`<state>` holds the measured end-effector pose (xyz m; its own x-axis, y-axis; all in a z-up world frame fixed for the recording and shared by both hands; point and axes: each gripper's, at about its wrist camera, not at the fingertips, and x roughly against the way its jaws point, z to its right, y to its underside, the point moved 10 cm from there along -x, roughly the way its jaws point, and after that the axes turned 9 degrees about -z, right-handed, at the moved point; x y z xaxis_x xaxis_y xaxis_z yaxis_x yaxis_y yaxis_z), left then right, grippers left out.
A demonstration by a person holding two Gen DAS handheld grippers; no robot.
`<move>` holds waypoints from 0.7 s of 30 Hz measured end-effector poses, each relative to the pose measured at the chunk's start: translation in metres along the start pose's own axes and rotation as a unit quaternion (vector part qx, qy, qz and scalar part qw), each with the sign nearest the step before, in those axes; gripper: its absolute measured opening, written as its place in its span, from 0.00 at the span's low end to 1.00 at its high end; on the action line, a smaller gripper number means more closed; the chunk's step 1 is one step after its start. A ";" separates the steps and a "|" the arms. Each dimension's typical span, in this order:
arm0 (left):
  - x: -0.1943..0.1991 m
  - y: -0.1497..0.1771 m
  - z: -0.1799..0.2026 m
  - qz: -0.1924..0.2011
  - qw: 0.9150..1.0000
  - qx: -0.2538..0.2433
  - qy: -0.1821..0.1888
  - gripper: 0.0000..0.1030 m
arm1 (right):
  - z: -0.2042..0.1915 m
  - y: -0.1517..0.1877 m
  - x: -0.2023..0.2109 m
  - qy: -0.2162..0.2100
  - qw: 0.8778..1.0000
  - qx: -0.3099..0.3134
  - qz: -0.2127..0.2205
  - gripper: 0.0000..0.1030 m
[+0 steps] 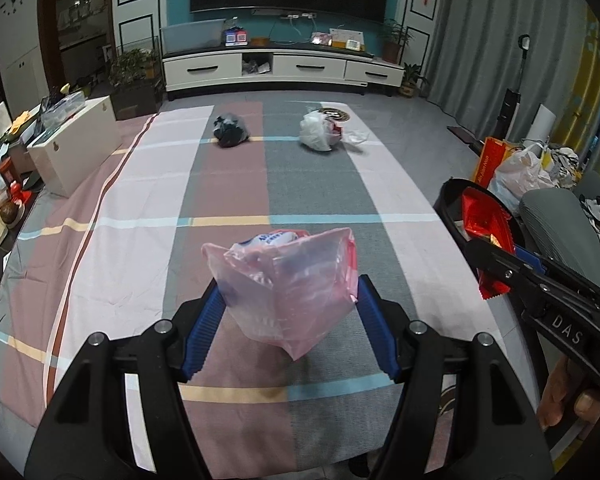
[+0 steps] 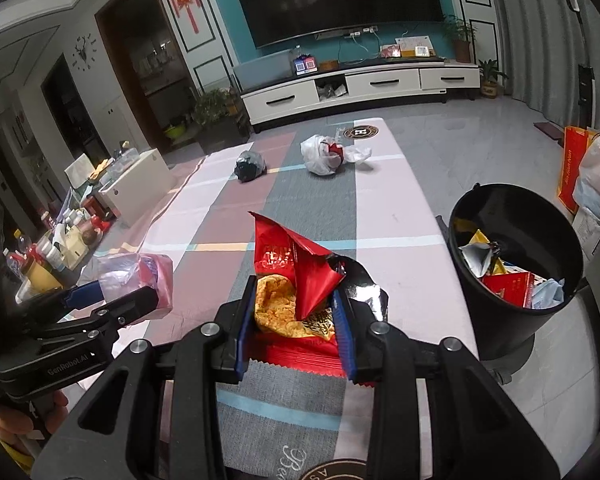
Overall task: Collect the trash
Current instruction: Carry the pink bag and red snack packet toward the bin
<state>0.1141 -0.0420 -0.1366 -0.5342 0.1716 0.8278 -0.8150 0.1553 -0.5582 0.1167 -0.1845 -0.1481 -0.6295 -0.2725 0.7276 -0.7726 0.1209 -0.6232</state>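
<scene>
Checked cloth [image 1: 228,200] covers the table in a living room, a TV unit [image 1: 284,66] behind. Left gripper [image 1: 288,320] clamps a pink bag [image 1: 288,284], held above the cloth. Right gripper [image 2: 296,320] grips a torn red snack packet [image 2: 296,276], also lifted. Black bin [image 2: 516,264] stands just right of the table, holding wrappers. Farther off, a black bag [image 1: 230,130] and white bag [image 1: 320,132] lie on the cloth.

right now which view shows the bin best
The right wrist view: the bin stands whole beside the table, its mouth open to the camera with wrappers inside. In the left wrist view only part of its rim shows, behind the right gripper and its red wrapper.
</scene>
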 end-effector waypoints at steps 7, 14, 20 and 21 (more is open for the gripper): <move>0.006 -0.008 0.022 0.009 1.000 -0.026 0.004 0.65 | 0.015 -0.001 0.013 0.000 1.000 -0.016 0.015 0.34; 0.008 -0.017 0.040 0.017 0.999 -0.046 0.004 0.65 | 0.033 -0.001 0.024 0.005 0.999 -0.032 0.027 0.34; 0.006 -0.025 0.059 0.019 0.998 -0.067 0.008 0.65 | 0.051 -0.001 0.035 0.010 0.998 -0.048 0.038 0.34; 0.006 -0.026 0.063 0.020 0.997 -0.071 0.008 0.65 | 0.055 -0.001 0.037 0.012 0.998 -0.052 0.040 0.34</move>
<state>0.1182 -0.1064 -0.1137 -0.5608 0.1961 0.8044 -0.7528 0.2838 -0.5940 0.0982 -0.2469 -0.1364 -0.6909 -0.2360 0.6833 -0.7228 0.2396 -0.6481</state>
